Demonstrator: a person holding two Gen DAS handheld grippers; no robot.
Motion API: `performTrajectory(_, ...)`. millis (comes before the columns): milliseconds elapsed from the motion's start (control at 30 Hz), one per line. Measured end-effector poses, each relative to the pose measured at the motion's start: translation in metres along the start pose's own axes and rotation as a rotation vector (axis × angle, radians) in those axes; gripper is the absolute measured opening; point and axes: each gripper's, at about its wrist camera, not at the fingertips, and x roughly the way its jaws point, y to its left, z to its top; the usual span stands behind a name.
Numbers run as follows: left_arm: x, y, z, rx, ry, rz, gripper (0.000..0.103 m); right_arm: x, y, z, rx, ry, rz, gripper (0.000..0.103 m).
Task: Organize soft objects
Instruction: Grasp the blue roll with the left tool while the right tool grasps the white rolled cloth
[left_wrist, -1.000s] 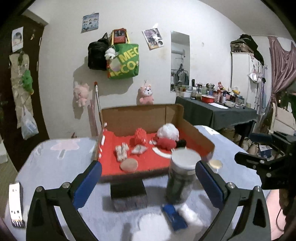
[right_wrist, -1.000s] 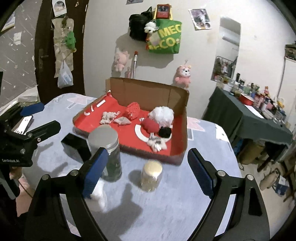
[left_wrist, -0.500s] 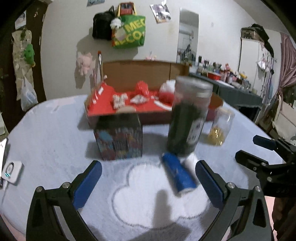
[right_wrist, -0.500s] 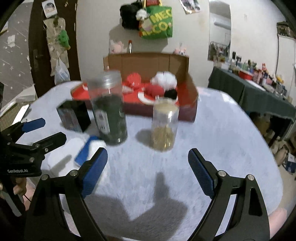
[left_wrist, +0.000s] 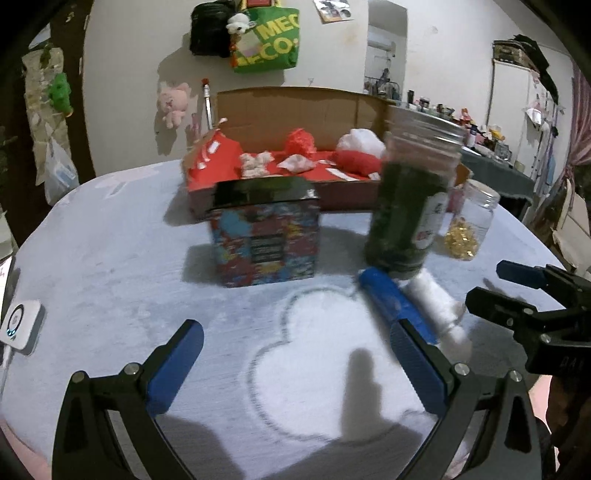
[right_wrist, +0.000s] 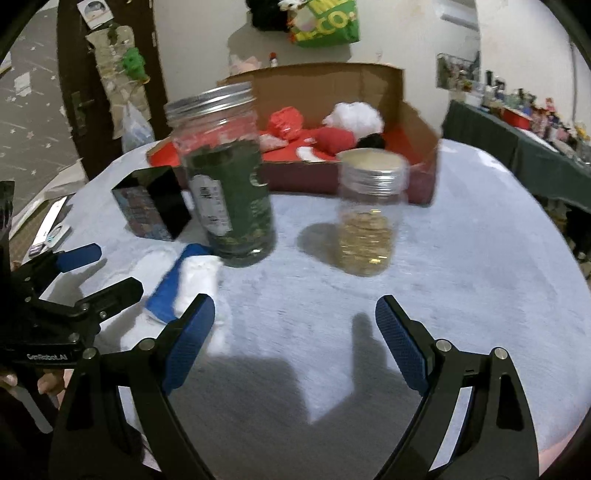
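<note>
Table (left_wrist: 110, 258) here is round with a fuzzy pale blue cover and a white cloud shape stitched into it. Both tools are wide open with nothing between the blue pads: the left tool (left_wrist: 295, 354) hangs over the cloud shape, the right tool (right_wrist: 295, 332) over bare cover, and each one shows at the edge of the other's view.

Soft stuff so far: a blue roll (left_wrist: 395, 302) and a white roll (left_wrist: 439, 299) lie side by side and touching on the table, at about 1 o'clock from the left tool, with the blue one's near end just beside its right pad. From the right tool they sit at about 10 o'clock.

Just behind the rolls stands a tall jar (right_wrist: 229, 177) with a silver lid and dark green contents. At its 3 o'clock, a little apart, is a smaller jar (right_wrist: 369, 218) with gold bits inside. A colourful tin (left_wrist: 266, 232) with a black lid stands at the tall jar's 9 o'clock.

Further back is a cardboard box (left_wrist: 295, 107) with a red lining, holding a white fluffy ball (right_wrist: 358, 116), a red plush (right_wrist: 336, 142), a red pompom (left_wrist: 301, 140) and a couple of small pale toys I can't make out.
</note>
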Motion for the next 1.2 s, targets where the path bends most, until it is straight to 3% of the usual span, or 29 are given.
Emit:
performTrajectory(267,-0.002,0.02,-0.004,-0.043,0.016,0.02,0.103,0.027,0.022,0.007,-0.03,0.066,0.091,0.089)
performTrajectory(433,0.001,0.013,-0.002,-0.025,0.023,-0.005,0.103,0.024,0.015,0.004,-0.025,0.056,0.015,0.089)
performTrajectory(667,0.007,-0.008,0.003,0.016,0.028,-0.062,0.103,-0.009,-0.032,0.001,0.079,-0.011,-0.105,0.089)
performTrajectory(833,0.01,-0.023,0.007,0.045,0.029,-0.082,0.103,-0.021,-0.044,0.003,0.102,-0.032,-0.082,0.089)
performTrajectory(1000,0.016,-0.031,0.008,0.075,0.041,-0.088,0.103,-0.008,-0.038,0.004,0.096,0.007,0.021,0.089)
performTrajectory(1200,0.02,-0.036,0.008,0.095,0.051,-0.123,0.091,0.002,-0.024,0.004,0.062,0.019,0.089,0.089)
